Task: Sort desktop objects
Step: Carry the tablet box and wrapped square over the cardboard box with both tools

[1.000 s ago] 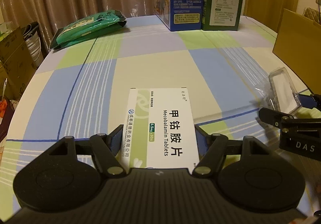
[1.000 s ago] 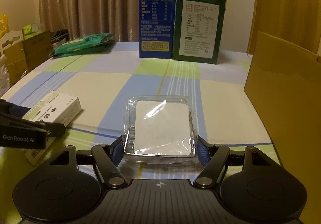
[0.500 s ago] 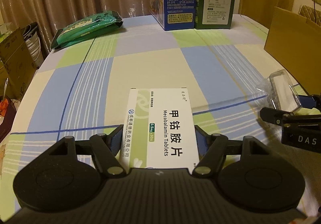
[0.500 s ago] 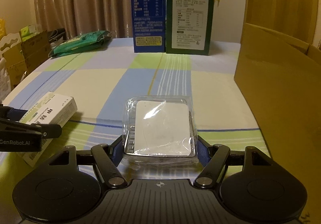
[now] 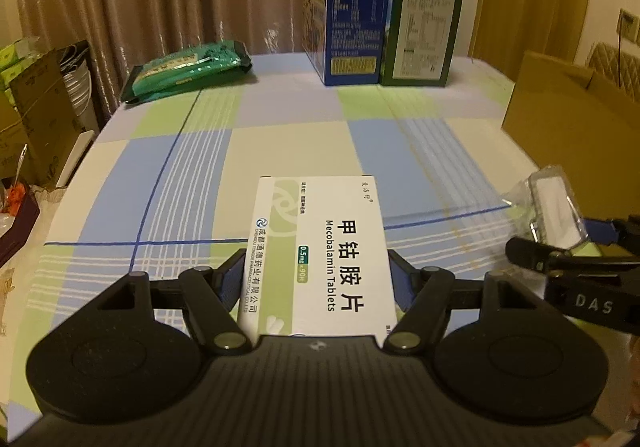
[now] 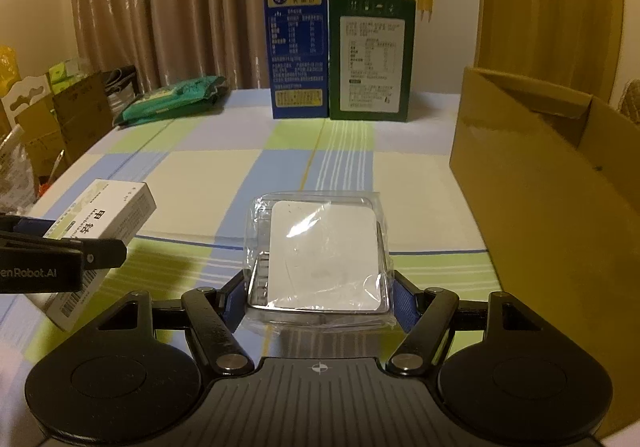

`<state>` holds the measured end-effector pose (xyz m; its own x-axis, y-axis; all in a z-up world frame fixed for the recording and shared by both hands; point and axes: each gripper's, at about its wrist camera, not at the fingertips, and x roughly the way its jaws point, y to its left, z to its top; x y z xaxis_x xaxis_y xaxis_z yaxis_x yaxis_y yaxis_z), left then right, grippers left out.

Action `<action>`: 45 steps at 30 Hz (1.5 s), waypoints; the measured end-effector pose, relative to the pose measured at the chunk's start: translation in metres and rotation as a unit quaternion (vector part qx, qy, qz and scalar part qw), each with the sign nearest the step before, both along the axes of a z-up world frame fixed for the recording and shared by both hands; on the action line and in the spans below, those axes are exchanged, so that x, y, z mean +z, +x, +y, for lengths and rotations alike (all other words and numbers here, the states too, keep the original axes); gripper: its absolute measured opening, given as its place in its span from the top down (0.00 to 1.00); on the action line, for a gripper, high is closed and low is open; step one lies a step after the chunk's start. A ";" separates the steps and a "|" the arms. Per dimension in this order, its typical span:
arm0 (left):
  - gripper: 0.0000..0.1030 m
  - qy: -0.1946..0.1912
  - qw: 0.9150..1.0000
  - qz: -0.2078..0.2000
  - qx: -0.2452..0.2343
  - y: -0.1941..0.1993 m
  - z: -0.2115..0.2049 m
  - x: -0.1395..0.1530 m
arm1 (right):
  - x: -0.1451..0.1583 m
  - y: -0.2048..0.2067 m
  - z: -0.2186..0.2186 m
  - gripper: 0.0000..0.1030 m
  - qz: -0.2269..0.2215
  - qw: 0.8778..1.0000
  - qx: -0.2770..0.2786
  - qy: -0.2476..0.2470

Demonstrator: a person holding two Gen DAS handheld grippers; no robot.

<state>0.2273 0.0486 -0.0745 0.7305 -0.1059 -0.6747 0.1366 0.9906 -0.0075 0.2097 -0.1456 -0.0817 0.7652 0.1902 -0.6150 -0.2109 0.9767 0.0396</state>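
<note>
My left gripper (image 5: 318,279) is shut on a white and green tablet box (image 5: 320,247), held flat above the checked tablecloth. In the right wrist view the same tablet box (image 6: 104,223) shows at the left, raised off the table. My right gripper (image 6: 320,295) is shut on a clear plastic case (image 6: 320,255) with a white pad inside, its blue pads pressing on both sides. That plastic case (image 5: 556,207) also appears at the right edge of the left wrist view, clamped in the right gripper (image 5: 560,243).
An open cardboard box (image 6: 552,183) stands on the right side of the table. A tall blue carton (image 6: 296,35) and a green carton (image 6: 370,59) stand at the far edge. A green packet (image 5: 188,71) lies at the far left. Cardboard boxes (image 5: 36,119) crowd the floor left.
Both grippers have risen with their loads; the table looks lower and further, and the far cartons and cardboard box show more fully.
</note>
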 end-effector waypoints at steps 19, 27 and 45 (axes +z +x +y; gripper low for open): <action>0.35 -0.059 0.998 -0.012 0.029 -0.069 -0.033 0.046 | 0.054 -0.060 -0.037 0.34 -0.020 1.000 -0.023 0.003; 0.35 -0.073 0.997 -0.019 0.027 -0.099 -0.046 0.067 | 0.076 -0.091 -0.051 0.34 -0.025 0.999 -0.023 0.013; 0.35 -0.081 0.996 -0.029 -0.038 -0.162 -0.119 0.102 | 0.116 -0.162 -0.127 0.34 -0.028 0.997 -0.066 0.005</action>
<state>0.0657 -0.0708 0.0271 0.7535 -0.2659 -0.6012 0.2153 0.9639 -0.1564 0.0476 -0.2726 0.0343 0.8174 0.0920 -0.5687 -0.0829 0.9957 0.0420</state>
